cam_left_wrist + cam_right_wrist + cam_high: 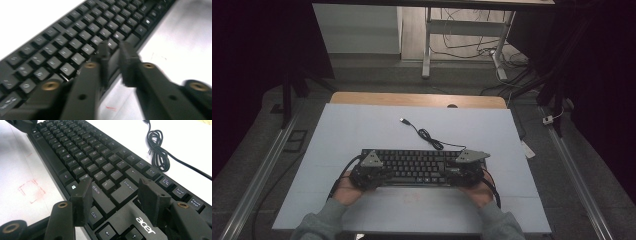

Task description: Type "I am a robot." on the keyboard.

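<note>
A flat black plastic computer keyboard (417, 166) with low square keys lies on the pale grey-white worktop (362, 130), lengthwise across it and near the edge where the person sits. Its thin black cable (428, 136) runs from the keyboard's far edge in a small coil and ends in a plug lying loose on the worktop beyond the keyboard.

The left tongs (371, 176) sit at the keyboard's left end, held by a hand in a grey sleeve. In the left gripper view these tongs (115, 53) have their jaws drawn close, a narrow gap between them, and the tips straddle the keyboard's near edge by the long bottom-row key; whether they actually pinch that edge cannot be told, as the picture is blurred.

The right tongs (468, 172) sit at the keyboard's right end. In the right gripper view these tongs (117, 195) stand wide apart over the keyboard (100, 170), one jaw by the Shift and Ctrl keys, the other above the bare patch with the white logo, gripping nothing. A faint red square mark (31, 190) shows on the worktop just beside the keyboard's near edge.
</note>
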Motion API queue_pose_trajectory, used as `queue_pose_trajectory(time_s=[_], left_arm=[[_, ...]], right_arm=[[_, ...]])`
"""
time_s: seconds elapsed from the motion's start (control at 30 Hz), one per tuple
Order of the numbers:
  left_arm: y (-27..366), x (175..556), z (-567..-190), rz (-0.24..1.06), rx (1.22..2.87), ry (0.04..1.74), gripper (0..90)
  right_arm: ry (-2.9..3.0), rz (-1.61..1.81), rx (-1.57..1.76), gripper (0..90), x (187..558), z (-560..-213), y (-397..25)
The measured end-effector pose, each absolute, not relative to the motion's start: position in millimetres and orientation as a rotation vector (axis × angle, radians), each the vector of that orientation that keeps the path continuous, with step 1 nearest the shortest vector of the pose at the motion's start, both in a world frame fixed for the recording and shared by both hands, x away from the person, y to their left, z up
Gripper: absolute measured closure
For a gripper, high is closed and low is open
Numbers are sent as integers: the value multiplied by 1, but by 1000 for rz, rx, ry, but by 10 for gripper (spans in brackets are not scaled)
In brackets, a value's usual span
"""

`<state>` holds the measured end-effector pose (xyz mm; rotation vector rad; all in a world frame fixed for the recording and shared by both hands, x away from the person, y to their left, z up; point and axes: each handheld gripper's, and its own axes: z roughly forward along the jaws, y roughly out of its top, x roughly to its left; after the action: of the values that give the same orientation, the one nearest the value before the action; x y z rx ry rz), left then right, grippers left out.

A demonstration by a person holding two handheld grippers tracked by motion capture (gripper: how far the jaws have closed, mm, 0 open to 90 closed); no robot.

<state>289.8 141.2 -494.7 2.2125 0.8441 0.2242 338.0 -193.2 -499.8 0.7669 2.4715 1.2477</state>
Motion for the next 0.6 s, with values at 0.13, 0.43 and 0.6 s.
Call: queue_pose_trajectory(time_s=[0.13, 0.43, 0.6], left_arm=[[138, 290, -499, 200, 2240, 834, 884], [129, 292, -510, 211, 2288, 841, 884], [129, 293, -512, 230, 2292, 853, 883]], right_arm=[[2472, 1240, 767, 455, 338, -500, -193], [2474, 1240, 762, 455, 338, -500, -193], [2473, 1236, 763, 455, 338, -500, -193]])
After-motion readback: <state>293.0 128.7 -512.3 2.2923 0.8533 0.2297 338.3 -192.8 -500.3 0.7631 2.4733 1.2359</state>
